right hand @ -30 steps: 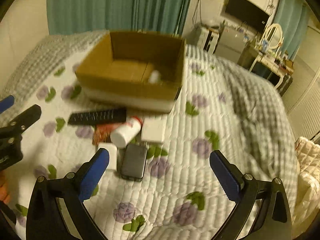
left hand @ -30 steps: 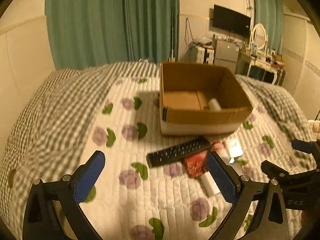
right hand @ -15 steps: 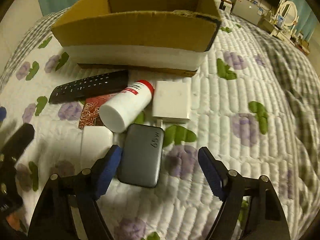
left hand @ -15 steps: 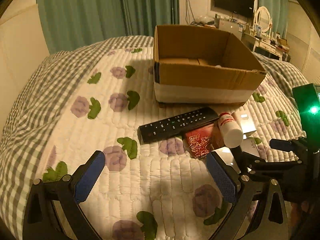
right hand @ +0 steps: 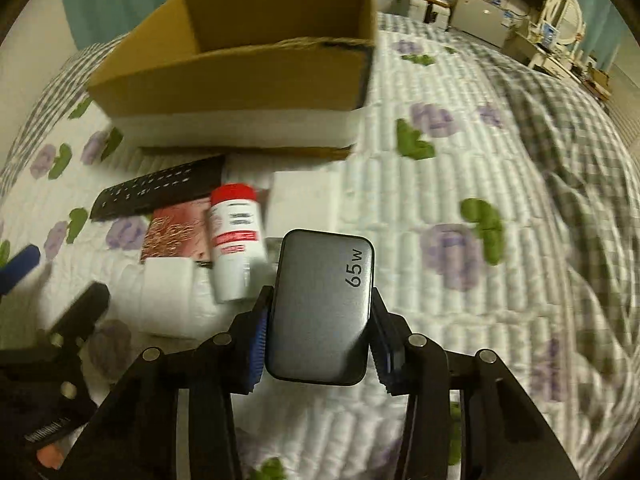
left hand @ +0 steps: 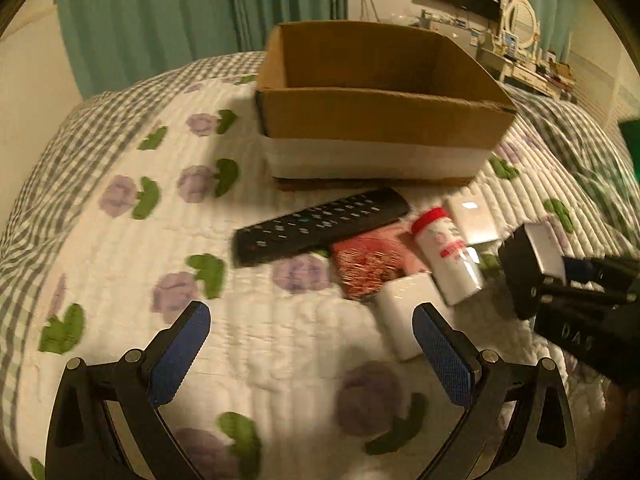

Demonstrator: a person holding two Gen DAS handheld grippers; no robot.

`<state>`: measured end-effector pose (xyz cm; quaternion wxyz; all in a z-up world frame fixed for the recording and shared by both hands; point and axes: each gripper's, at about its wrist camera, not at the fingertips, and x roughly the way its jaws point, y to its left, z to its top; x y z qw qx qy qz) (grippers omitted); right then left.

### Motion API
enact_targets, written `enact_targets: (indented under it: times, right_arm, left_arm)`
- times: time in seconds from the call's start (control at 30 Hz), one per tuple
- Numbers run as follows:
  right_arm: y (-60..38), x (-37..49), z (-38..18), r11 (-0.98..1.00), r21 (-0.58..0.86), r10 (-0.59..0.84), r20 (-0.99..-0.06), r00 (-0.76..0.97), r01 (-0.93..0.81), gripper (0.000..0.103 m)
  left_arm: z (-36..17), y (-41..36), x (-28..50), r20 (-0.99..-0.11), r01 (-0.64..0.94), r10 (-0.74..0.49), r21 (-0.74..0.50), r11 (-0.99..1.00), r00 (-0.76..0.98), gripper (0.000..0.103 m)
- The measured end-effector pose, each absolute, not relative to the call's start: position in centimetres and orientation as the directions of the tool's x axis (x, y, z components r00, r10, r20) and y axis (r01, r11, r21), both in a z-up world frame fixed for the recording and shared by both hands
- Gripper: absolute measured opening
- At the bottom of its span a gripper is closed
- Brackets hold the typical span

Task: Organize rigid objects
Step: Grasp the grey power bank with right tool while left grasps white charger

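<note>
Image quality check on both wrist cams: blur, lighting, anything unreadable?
Left wrist: warm dim light, motion smear on the remote and red-capped bottle, bottle label unreadable, fisheye bends the cardboard box. Right wrist: grey 65W charger in the right gripper is sharp, its print readable; the quilt smears toward the right edge.

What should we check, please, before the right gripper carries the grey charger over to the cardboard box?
1. Grip: right gripper shut on the grey charger, pads on both sides: ok.
2. Charger lifted off the quilt: ok.
3. Cardboard box open at the top: ok.
4. Free space inside the box: cannot tell, floor hidden.
5. Left gripper open, low over the quilt, away from the box: ok.
6. White bottle and remote lie between charger and box; lift height enough: cannot tell.
</note>
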<state>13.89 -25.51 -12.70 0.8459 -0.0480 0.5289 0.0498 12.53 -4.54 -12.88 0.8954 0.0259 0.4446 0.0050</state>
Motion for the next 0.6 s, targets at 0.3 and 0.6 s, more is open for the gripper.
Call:
enact_targets:
  times: [0.3, 0.6]
  right_arm:
    - [-26.3, 13.6, -12.8, 0.992, -0.02, 0.038, -0.897, 0.44, -0.126, 0.043]
    - [-26.6, 13.6, -13.3, 0.992, -0.002, 0.052, -0.9, 0.433, -0.124, 0.041]
  left_arm:
    - [-15.3, -7.9, 13.0, -0.828, 0.066, -0.012, 0.031, 0.997, 0.56, 0.101]
    - [-17.0, -9.7, 14.3, -0.851, 0.098, 0.004, 0.065, 0.993, 0.525, 0.072]
